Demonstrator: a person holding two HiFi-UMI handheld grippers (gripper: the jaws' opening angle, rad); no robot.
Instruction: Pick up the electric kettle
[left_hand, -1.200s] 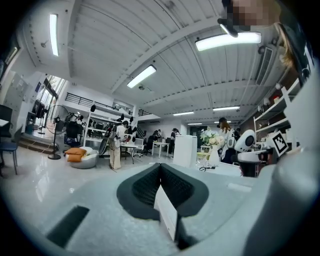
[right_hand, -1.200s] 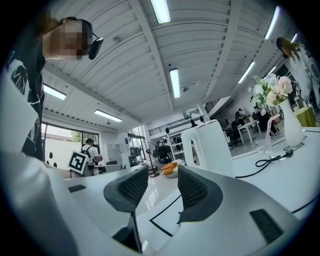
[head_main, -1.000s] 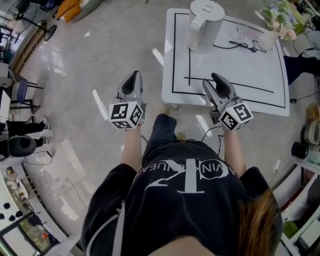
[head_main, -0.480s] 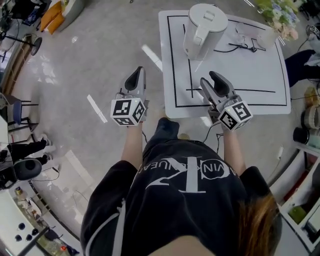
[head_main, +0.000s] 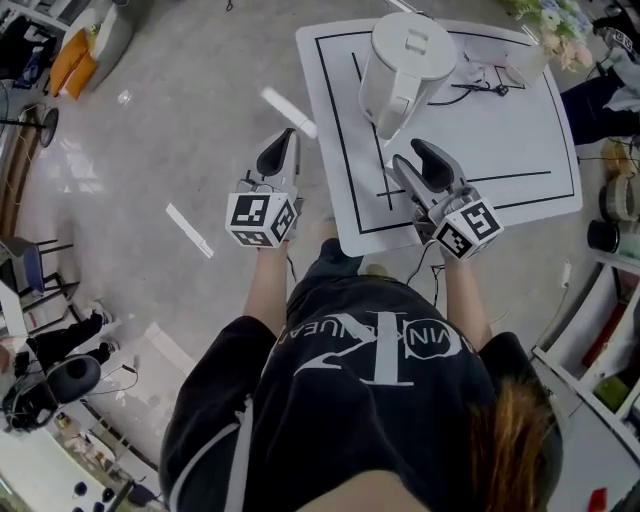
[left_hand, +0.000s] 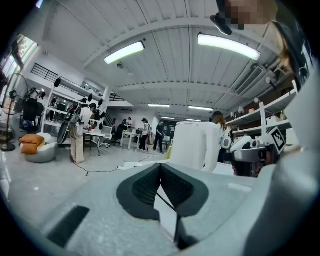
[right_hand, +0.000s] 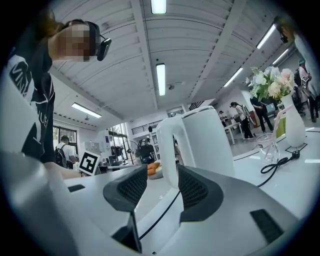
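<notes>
A white electric kettle (head_main: 405, 60) stands upright at the far left of a white table (head_main: 500, 140) marked with black lines. Its handle (head_main: 392, 112) faces me. My right gripper (head_main: 411, 158) is over the table's near part, a little short of the handle, its jaws opening with nothing between them. In the right gripper view the kettle (right_hand: 207, 142) fills the middle and its handle (right_hand: 167, 145) lines up with the gap of the right gripper (right_hand: 162, 185). My left gripper (head_main: 282, 150) hangs over the floor left of the table, shut and empty. The left gripper view shows the kettle (left_hand: 192, 147) beyond the left gripper (left_hand: 160, 172).
A black cable (head_main: 480, 88), a glass (right_hand: 267, 145) and a vase of flowers (head_main: 548, 25) occupy the table's far right. Shelving (head_main: 610, 300) runs along the right. Bare grey floor (head_main: 180, 120) lies left of the table. People stand far off in the room.
Both grippers have moved forward toward the kettle. The right one now reaches over the table close to the handle, and the left has come up beside the table's left edge.
</notes>
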